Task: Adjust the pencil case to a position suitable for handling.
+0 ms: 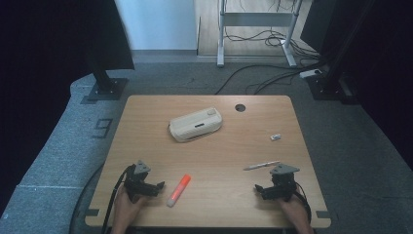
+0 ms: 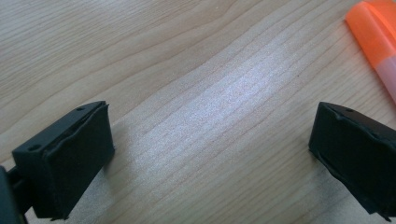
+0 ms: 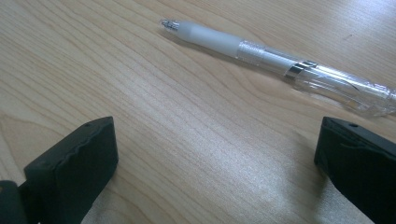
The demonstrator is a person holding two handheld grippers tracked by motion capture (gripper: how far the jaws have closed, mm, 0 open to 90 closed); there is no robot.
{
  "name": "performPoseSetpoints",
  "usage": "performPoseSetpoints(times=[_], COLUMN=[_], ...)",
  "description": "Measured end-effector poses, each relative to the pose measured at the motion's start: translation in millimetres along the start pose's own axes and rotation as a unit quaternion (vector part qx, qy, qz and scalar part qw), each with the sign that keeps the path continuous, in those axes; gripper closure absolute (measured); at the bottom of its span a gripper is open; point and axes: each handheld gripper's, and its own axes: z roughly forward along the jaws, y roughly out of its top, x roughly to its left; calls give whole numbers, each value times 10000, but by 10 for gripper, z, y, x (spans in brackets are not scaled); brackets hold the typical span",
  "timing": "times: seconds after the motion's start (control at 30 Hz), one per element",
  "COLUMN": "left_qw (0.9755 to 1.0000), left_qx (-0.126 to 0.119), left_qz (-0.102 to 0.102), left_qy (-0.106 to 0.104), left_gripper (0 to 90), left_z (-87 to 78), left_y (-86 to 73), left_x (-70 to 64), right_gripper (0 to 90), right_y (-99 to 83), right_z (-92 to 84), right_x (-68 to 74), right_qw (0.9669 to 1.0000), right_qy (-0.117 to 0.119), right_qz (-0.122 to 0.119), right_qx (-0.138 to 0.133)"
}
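- Tongs first: the left tongs and the right tongs both rest low on the near part of the desk, each held in a hand, jaws spread wide with nothing but bare wood between them.
- Left hand points its tongs inward toward the orange highlighter, which lies flat just beside them; in the left gripper view the highlighter sits off the upper right corner, outside the jaws.
- Right hand keeps its tongs level and close to the desk, aimed inward; the clear ballpoint pen lies just beyond the jaw tips in the right gripper view, and just above the right tongs in the high view.
- Handling, as a judgement: both are light, stiff plastic sticks. The highlighter is chunkier and should hold well across its middle. The pen is thin, smooth and round, likely to roll or skid; the frosted grip sleeve near its tip looks the surest place to pinch, jaws set across the barrel.
- Farther from the highlighter, toward the middle of the desk, lies a cream pencil case, closed; probably soft-sided and heavier.
- Right of that case sits a small white eraser-like piece, too small to tell.
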Motion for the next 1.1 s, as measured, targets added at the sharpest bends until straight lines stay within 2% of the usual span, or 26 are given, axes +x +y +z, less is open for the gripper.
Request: performPoseSetpoints(times=[0.23,0.6,0.83,0.97,1.1], left_qw=[10000,10000,10000,10000,9998], left_qx=[2,-21,-40,21,-78], left_qz=[55,-10,-51,-37,-35], left_qy=[-36,17,51,-25,-152], left_gripper=[0,1,39,45,45], left_z=[24,28,29,30,3], left_y=[27,33,53,84,138], left_x=[-1,-16,-34,-48,-62], right_gripper=[0,0,0,0,0], right_y=[1,2,2,2,2], right_z=[0,0,0,1,1], right_x=[0,-1,0,-1,-1], right_qw=[10000,10000,10000,10000,10000], right_qy=[-2,0,0,0,1], right_qz=[1,-1,0,-2,-2], right_qx=[2,2,3,2,3])
